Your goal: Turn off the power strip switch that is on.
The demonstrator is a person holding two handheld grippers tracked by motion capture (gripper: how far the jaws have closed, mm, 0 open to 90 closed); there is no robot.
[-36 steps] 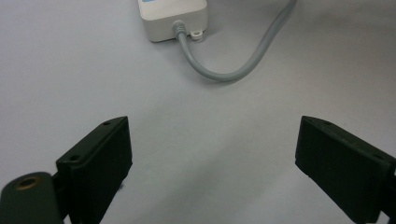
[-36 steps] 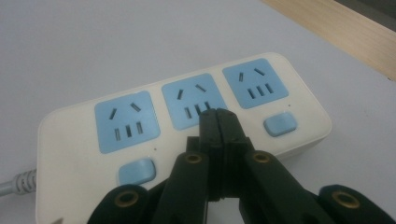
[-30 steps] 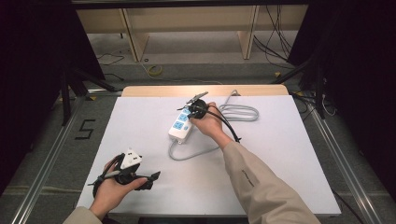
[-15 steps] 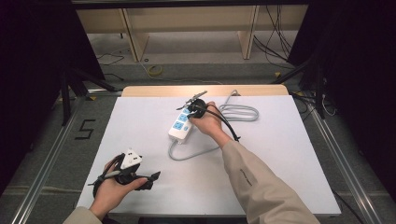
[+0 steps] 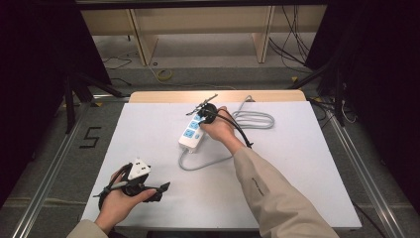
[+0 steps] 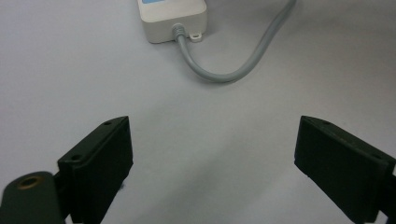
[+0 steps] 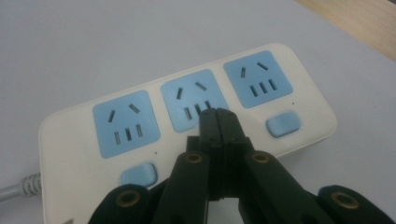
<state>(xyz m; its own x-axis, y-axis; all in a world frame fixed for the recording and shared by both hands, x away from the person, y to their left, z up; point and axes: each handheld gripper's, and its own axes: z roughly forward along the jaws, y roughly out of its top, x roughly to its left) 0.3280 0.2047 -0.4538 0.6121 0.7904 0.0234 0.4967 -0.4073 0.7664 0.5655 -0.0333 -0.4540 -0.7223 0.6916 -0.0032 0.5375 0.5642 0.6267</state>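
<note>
So the white plastic power strip with three blue socket faces (image 5: 192, 130) sits a bit toward 12 o'clock from table centre, its grey cable (image 5: 255, 119) looping off toward 3 o'clock. The right gripper (image 7: 218, 116) has its jaws pressed together with nothing between them, tips right over the middle socket and, I'd guess, lined up on its blue switch button, which they hide. The risk: closed tips could skid off onto the socket slots, or shove the light strip along the white table (image 5: 307, 163). The left gripper (image 5: 148, 188) waits down at 7 o'clock, jaws wide apart, empty. Compared with a second ago, nothing has shifted; both hands sit exactly where they were.
</note>
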